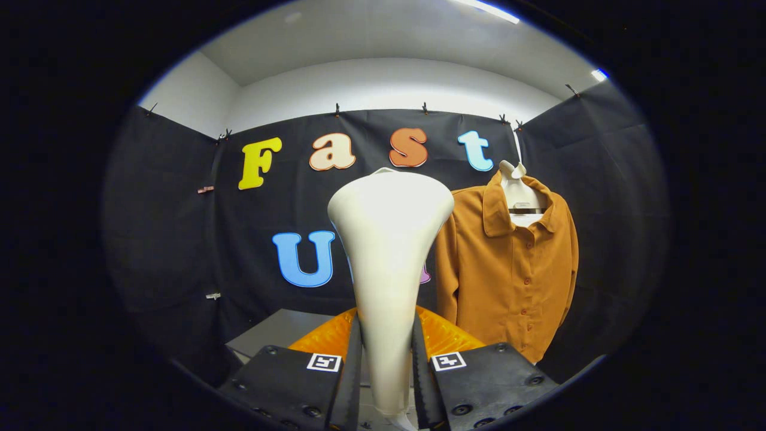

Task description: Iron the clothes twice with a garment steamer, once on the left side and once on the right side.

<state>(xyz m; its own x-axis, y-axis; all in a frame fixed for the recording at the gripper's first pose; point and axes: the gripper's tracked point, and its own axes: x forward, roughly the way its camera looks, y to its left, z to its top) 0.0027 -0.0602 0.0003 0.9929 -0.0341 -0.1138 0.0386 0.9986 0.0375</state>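
Hanging against the booth's black cloth wall (167, 239), beyond the tongs and off to their right, is an orange-brown button-up shirt (508, 269) on a pale hanger (519, 191). Its collar is open and its front faces the camera. The shirt hangs flat and apart from everything else.

Nearer, rising upright in the middle of the view, is the white garment steamer (388, 269). Its handle is narrow at the bottom and flares to a wide head at the top. The head partly covers the shirt's sleeve edge on that side, but sits well short of the fabric.

Below it, a translucent orange piece (443, 335) curves behind the steamer's handle, and a grey desk (281, 332) corner lies beyond.

The tongs (387, 371) are clenched on the steamer's handle, one finger pressing each side.

The step in hand appears to be carrying the steamer toward the shirt; no pass looks begun. The next move likely calls for swinging the head rightward to one side of the shirt front, then stroking along it.
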